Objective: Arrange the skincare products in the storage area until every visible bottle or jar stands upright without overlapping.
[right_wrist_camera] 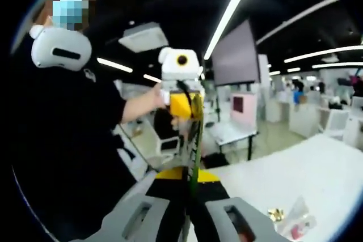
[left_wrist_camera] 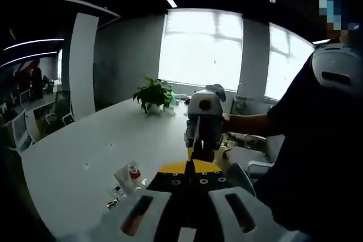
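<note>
We are holding both grippers up, facing each other, well above the surface. The left gripper is showing jaws apart and empty; the right gripper likewise. The skincare items are lying low-left of our left jaws, so the left looks nearer; beyond, a potted plant.

No readable text, labels, brands or numbers anywhere; small bottles on the bench too blurred to read.
</note>
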